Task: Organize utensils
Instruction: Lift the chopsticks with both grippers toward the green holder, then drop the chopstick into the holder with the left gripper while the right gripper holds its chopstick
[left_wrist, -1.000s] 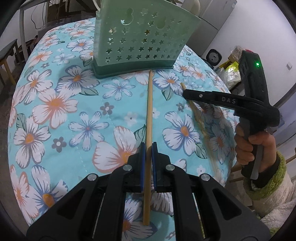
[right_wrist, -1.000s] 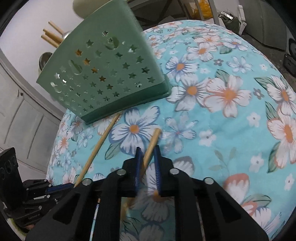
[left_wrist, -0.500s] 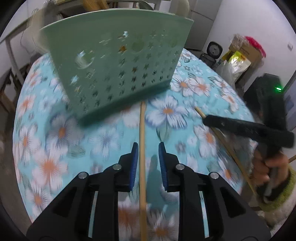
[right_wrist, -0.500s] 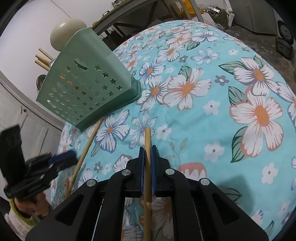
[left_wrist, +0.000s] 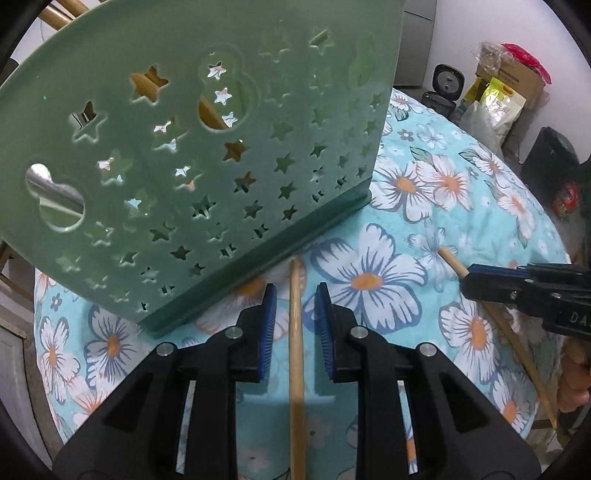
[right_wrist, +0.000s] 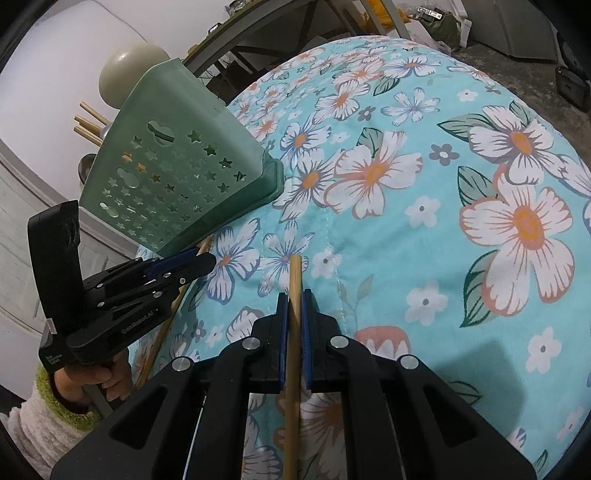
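A green utensil holder with star cut-outs stands on the flowered tablecloth; wooden sticks poke out of its top. My left gripper is open just in front of the holder's base. A wooden chopstick lies on the cloth between its blue pads, touching neither, with its tip against the holder. My right gripper is shut on a second chopstick, whose end juts past the fingertips. In the left wrist view the right gripper sits at the right. In the right wrist view the left gripper is at the left.
The round table's edge curves close behind the holder and to the right. Boxes and bags stand on the floor beyond it. A cream round object sits behind the holder. A hand in a fuzzy sleeve holds the left gripper.
My left gripper has let go of its chopstick, opened, and moved up close to the holder. My right gripper has closed on the other chopstick and then held still.
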